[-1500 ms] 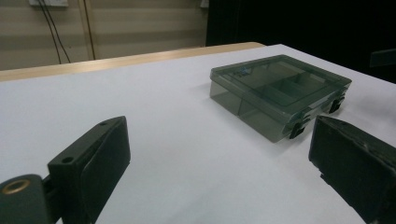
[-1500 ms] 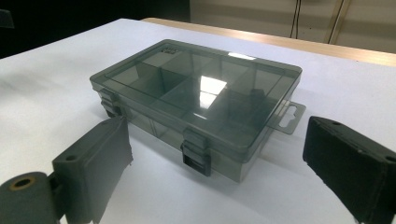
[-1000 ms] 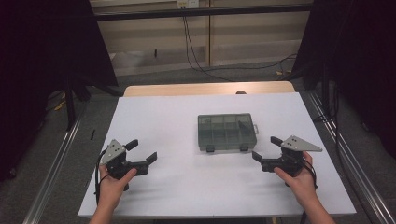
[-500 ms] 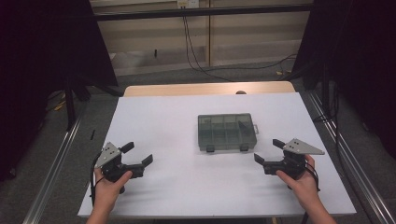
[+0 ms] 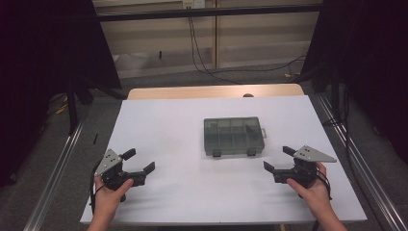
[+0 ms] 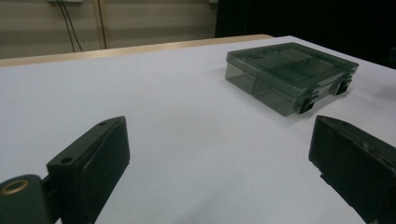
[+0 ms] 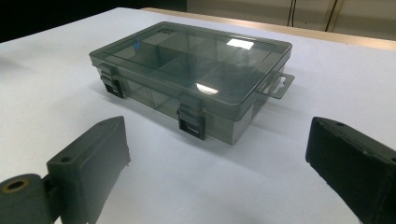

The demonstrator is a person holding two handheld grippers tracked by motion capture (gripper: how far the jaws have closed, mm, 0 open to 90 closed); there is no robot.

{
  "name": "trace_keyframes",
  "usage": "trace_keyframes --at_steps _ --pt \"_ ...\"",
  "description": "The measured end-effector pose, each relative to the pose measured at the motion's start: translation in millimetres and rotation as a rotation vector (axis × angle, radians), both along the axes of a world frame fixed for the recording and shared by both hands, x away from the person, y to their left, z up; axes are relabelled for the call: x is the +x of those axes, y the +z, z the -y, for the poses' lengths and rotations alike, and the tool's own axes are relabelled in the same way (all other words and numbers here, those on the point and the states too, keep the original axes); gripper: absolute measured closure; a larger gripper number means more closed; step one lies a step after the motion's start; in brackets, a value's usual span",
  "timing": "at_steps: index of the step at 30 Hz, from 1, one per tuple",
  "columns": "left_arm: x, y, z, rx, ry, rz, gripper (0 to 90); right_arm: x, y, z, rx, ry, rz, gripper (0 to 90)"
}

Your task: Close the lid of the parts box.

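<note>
White sheeting covered the table (image 5: pixel 183 130), with a strip of pale wood along its far edge and dark curtains closing in at the upper left and upper right of the high view. Just right of the frame's centre sat the smoke-grey translucent plastic compartment box (image 5: pixel 234 136), lid down, both black latches (image 7: pixel 191 122) apparently fastened on the side facing the person.

At lower left the left gripper (image 5: pixel 135 161) was held low over the sheet with its jaws wide apart and nothing between them; at lower right the right gripper (image 5: pixel 279 159) matched it, jaws equally spread and empty. Both stood well apart from the box, the right one nearer.

The step in hand looked like an approach to the box, probably to open it. Done well, one gripper would steady the box body from a short end while the other went squarely at one latch at a time, rather than prying at the lid edge, since the light case would likely slide on the smooth sheet.

Its long axis ran left to right across the high view, nearly parallel to the table's near edge; the latches pointed toward the bottom of the frame, and a small hanging tab (image 7: pixel 277 86) stuck out from its right-hand short end.
</note>
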State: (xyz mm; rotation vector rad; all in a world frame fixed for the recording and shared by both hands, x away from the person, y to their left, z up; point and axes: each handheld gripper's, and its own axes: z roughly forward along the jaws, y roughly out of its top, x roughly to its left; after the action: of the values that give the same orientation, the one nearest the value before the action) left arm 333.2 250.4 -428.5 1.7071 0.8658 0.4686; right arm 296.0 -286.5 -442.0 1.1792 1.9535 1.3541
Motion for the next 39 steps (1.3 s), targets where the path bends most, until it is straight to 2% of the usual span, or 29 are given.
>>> trace_keyframes --at_steps 21,39 --pt "-3.8 -1.3 -5.4 0.019 -0.002 0.006 5.4 -6.8 0.0 5.5 0.008 -0.007 0.016 5.7" --pt "-4.7 -3.3 -9.4 0.011 0.002 0.002 5.4 -12.4 -2.1 13.0 0.014 -0.018 0.013 5.8"
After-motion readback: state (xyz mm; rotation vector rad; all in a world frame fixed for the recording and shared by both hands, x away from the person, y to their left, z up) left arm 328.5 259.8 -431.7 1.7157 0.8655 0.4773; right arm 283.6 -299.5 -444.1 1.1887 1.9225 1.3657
